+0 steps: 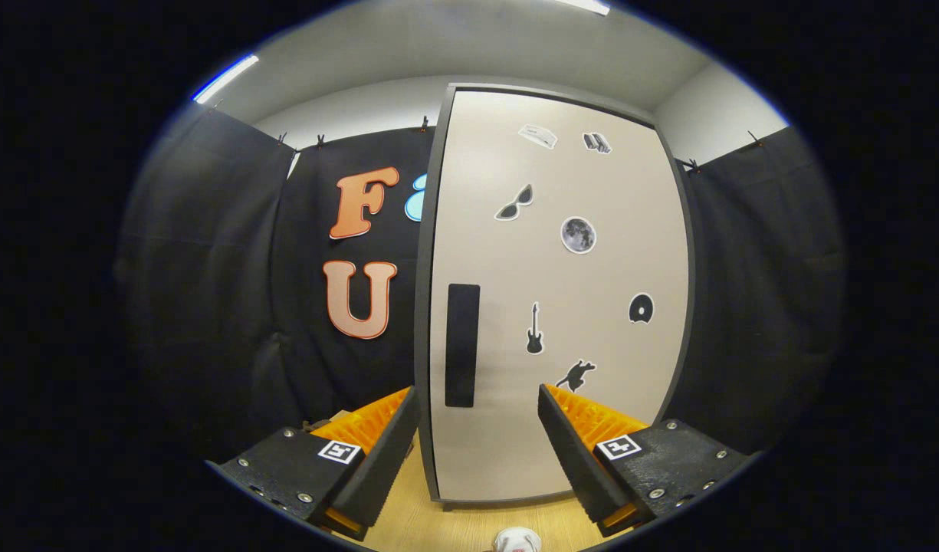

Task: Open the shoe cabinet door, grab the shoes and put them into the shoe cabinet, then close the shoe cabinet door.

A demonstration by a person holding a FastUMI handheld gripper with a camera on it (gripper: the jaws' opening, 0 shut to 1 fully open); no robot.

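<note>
- Black cloth walls the booth, with a wood floor [408, 529] underneath
- cabinet [427, 253] stands ahead, door [592, 399] fully closed, stickers scattered over it
- dark handle [462, 345] sits near the door's left edge, just beyond the fingers
- gripper [478, 418] hangs in front of the door with jaws spread wide, nothing between them
- risk as I see it: the handle looks flat, so the fingers could slip off it and the door won't swing
- something pale [517, 540] lies on the floor below the fingers, probably a shoe, but it's cut off so I can't be sure
</note>
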